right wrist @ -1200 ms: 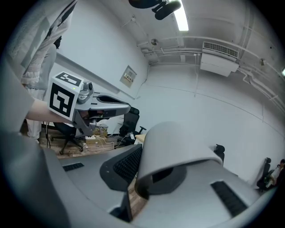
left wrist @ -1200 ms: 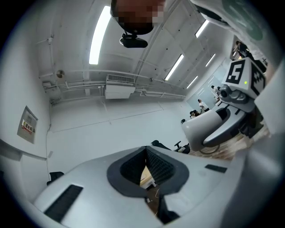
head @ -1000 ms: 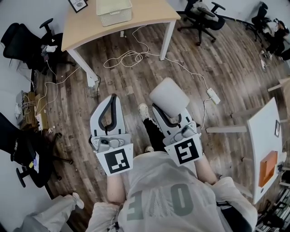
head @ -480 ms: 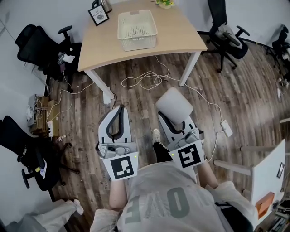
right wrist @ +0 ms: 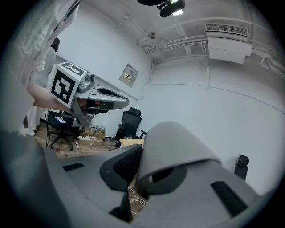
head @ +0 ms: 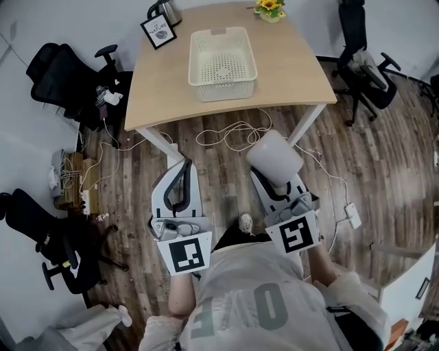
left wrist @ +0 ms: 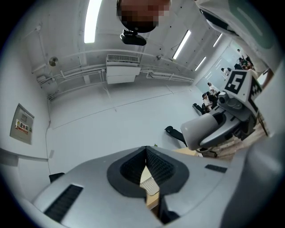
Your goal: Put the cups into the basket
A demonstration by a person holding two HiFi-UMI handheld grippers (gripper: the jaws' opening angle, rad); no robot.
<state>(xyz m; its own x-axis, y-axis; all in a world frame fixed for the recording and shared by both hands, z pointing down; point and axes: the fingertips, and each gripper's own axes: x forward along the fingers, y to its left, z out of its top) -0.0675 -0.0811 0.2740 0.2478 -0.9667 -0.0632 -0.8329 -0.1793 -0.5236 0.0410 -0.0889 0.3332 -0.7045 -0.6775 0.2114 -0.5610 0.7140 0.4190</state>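
A cream lattice basket [head: 222, 63] stands on the wooden table [head: 158, 96] ahead of me, with nothing visible inside it. My right gripper [head: 266, 171] is shut on a grey cup [head: 274, 156], held over the floor short of the table's front edge. The right gripper view shows that cup [right wrist: 173, 147] lying sideways across the jaws. My left gripper [head: 184, 164] is shut on nothing, level with the right one. In the left gripper view its closed jaws point at the basket [left wrist: 149, 185], and the cup [left wrist: 202, 129] shows at the right.
A picture frame [head: 158, 31], a kettle [head: 167, 10] and a flower pot [head: 268, 8] stand at the table's far edge. White cables [head: 230, 130] lie on the wood floor under the table. Black office chairs [head: 62, 75] flank it on the left and on the right [head: 363, 65].
I have come closer to the table, so all of it and the basket now show. Both grippers kept their pose, the right one still holding the cup.
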